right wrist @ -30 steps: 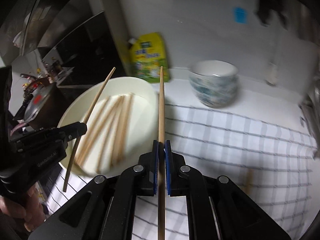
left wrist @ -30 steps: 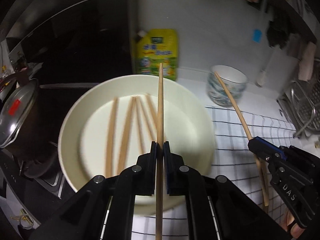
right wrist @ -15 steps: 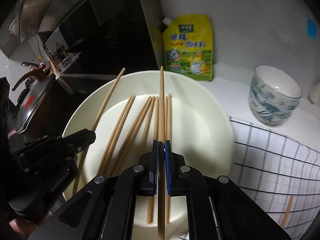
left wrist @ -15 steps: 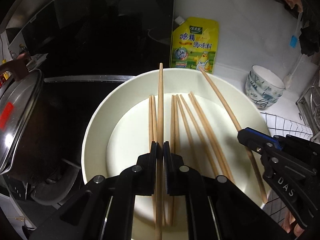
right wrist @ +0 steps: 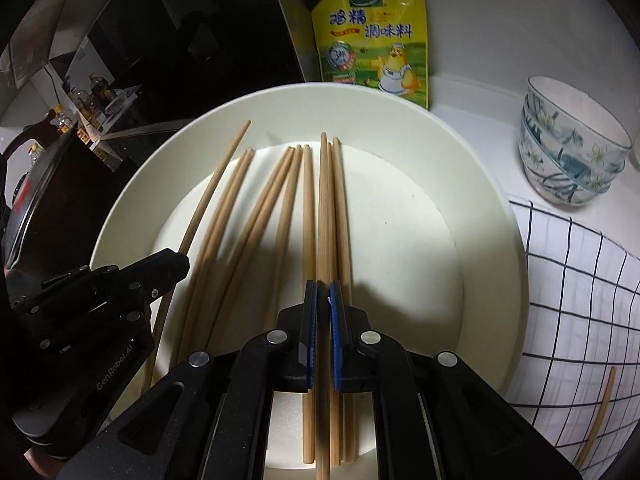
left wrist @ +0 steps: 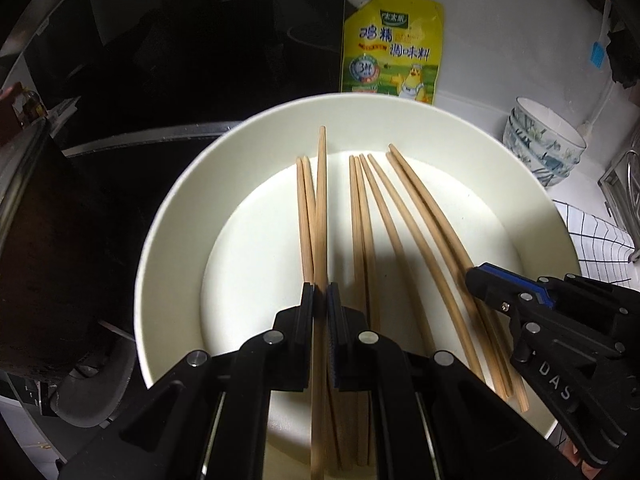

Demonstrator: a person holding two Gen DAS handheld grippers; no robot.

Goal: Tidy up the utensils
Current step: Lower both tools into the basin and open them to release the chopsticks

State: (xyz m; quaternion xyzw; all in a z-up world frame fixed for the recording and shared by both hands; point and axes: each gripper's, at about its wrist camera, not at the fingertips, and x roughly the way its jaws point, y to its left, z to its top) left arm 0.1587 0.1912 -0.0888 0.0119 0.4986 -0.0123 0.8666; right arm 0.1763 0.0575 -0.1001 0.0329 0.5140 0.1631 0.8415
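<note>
Both grippers hang over the white plate (left wrist: 172,216), each clamped on one chopstick. The left gripper (left wrist: 320,300) grips a stick (left wrist: 320,208) pointing to 12 o'clock; the right gripper (right wrist: 322,300) grips another (right wrist: 323,208) likewise. Loose chopsticks (left wrist: 394,232) lie in the plate — one more (right wrist: 596,420) sits on the checked cloth (right wrist: 580,288) at 4 o'clock; a yellow pouch (right wrist: 372,32) stands at 12 and a bowl (right wrist: 572,148) at 2

Left black plastic two-finger gripper (left wrist: 320,300): matte angular linkage arms, round silver pivot screws, blue ribbed pads (left wrist: 331,340) inside the fingers; "GenRobot.AI" in grey on its side. Right black plastic two-finger gripper (right wrist: 322,304): same build, blue pads (right wrist: 335,340), silver screws, "DAS" lettering on its side.
</note>
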